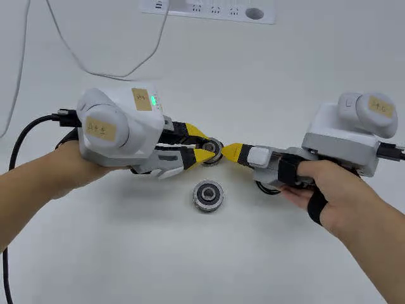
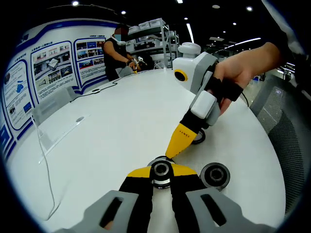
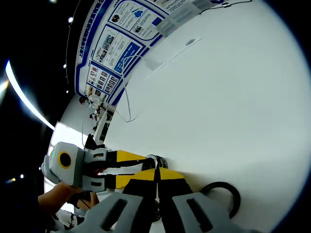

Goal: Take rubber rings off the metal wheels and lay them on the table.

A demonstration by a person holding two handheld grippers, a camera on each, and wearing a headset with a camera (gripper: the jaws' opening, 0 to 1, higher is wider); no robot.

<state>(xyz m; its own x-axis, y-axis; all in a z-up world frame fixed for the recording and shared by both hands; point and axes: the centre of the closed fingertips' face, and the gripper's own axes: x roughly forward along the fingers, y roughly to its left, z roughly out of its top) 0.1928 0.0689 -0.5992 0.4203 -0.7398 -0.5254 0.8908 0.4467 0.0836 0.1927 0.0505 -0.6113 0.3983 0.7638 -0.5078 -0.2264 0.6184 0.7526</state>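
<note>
Our left gripper (image 1: 204,145) clamps the wheel (image 1: 214,149); our right gripper (image 1: 231,152), jaws closed, meets its rim from the opposite side.

Two metal wheels are counted — the first wheel (image 1: 213,150) between the jaws of the left gripper (image 1: 207,144), the second wheel (image 1: 208,195) lying on the table (image 1: 126,253) — and with them are tallied one loose rubber ring (image 1: 267,189) and two grippers, the right gripper (image 1: 230,152) being the other.

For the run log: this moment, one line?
left gripper: shut on wheel | right gripper: shut, tips at wheel | table: second wheel, loose ring
</note>
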